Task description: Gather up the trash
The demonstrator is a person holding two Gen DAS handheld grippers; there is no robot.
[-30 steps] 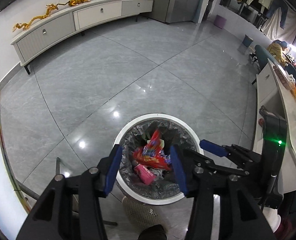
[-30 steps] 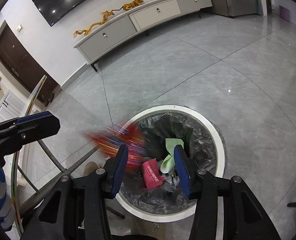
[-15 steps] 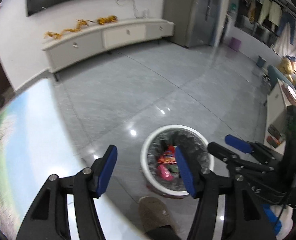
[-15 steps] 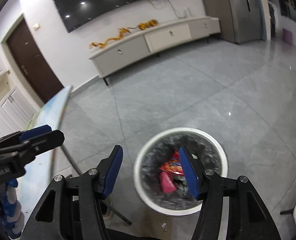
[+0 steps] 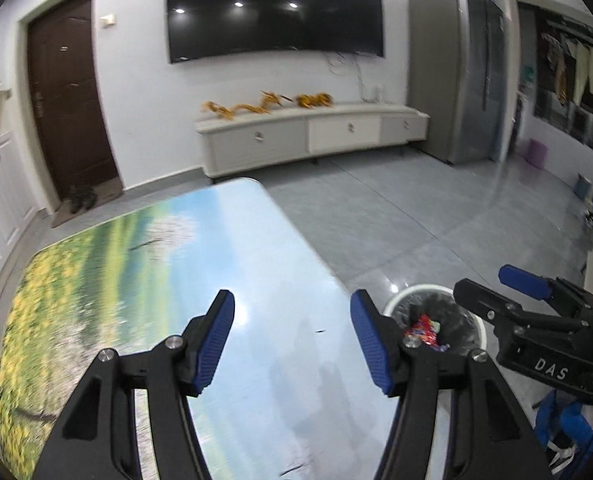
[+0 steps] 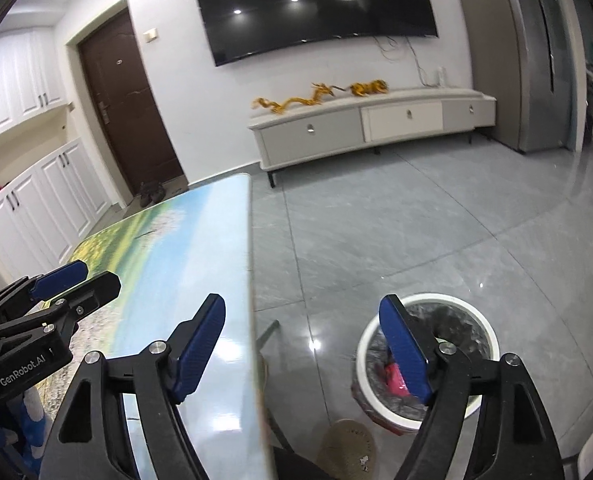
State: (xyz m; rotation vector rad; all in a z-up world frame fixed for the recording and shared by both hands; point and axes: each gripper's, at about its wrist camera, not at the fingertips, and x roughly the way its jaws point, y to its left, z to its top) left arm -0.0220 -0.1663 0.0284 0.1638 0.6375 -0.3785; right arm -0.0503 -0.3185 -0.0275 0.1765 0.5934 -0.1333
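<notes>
A white-rimmed trash bin [image 5: 416, 290] [image 6: 478, 318] with a dark liner stands on the floor to the right of the table. In it lie a red wrapper [image 5: 422, 327] and a pink packet [image 6: 394, 378]. My left gripper [image 5: 292, 342] hangs open over the table top with nothing between its blue pads. My right gripper [image 6: 302, 346] straddles the table's right edge, left of the bin; its jaws are opening and hold nothing. Each gripper shows in the other's view: the right gripper [image 5: 500, 292] and the left gripper [image 6: 68, 284].
The table [image 5: 144, 264] [image 6: 200, 240] has a glossy top printed with a landscape. Grey tiled floor [image 6: 416, 220] stretches to a long white TV cabinet [image 5: 312, 132] under a wall screen. A slippered foot [image 6: 348, 448] stands near the bin. A dark door [image 6: 128, 112] is at the back left.
Both grippers have risen and swung left, from right over the bin to the table. The red wrapper dropped into the bin. The right jaws have spread wider.
</notes>
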